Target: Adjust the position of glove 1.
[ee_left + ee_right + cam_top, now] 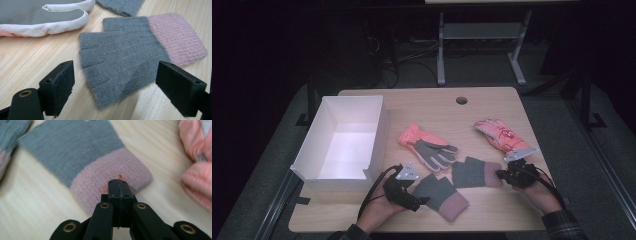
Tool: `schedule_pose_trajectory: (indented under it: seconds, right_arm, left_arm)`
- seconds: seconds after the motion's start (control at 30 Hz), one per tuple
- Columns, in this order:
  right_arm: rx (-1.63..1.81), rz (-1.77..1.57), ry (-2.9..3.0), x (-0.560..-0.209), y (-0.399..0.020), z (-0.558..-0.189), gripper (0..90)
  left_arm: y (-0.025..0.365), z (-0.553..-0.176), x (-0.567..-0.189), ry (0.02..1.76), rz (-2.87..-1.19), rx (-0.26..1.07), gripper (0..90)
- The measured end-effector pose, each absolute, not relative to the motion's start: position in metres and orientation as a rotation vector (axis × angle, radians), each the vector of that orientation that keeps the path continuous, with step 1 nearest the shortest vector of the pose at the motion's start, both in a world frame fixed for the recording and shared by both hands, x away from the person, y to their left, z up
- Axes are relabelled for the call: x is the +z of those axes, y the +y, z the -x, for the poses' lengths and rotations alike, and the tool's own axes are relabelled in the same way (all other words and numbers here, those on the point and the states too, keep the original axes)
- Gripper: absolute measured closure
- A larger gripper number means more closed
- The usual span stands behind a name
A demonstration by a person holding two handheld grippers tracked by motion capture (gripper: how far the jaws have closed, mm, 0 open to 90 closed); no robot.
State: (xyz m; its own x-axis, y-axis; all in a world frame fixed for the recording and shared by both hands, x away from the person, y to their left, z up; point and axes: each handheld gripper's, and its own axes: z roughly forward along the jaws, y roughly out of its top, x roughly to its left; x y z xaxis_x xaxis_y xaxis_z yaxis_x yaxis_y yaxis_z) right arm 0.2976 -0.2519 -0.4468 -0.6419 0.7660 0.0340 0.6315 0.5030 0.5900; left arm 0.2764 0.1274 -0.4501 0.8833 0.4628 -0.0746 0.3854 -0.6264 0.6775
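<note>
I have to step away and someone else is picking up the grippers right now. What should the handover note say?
Left gripper: fingers open, hovering at the finger end of the near grey fingerless glove, not touching it.
Right gripper: fingers shut, tips at the pink cuff of the far grey fingerless glove; whether fabric is pinched cannot be told.
Both grey gloves lie flat near the front of the table. Two pink ski gloves, one mid-table and one to the right, lie behind them.
The white box at the left holds nothing.
Done: nothing boxed yet. Left: probably moving all four gloves into the box.
</note>
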Motion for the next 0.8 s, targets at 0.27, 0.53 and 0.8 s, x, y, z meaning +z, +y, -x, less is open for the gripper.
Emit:
schedule_pose_trajectory:
  seconds: [0.27, 0.53, 0.8]
  right_arm:
    - [0.863, -1.191, 2.536, -0.446, -0.261, -0.266, 90.0]
    - [0.884, -1.163, 2.562, -0.444, -0.258, -0.25, 90.0]
    - [1.019, -1.152, 2.511, -0.435, -0.255, -0.273, 80.6]
  left_arm:
    - [0.126, -0.276, -0.451, 0.608, -2.319, 0.129, 15.0]
    - [0.126, -0.275, -0.451, 0.609, -2.316, 0.13, 15.0]
    - [0.125, -0.276, -0.452, 0.61, -2.319, 0.128, 15.0]
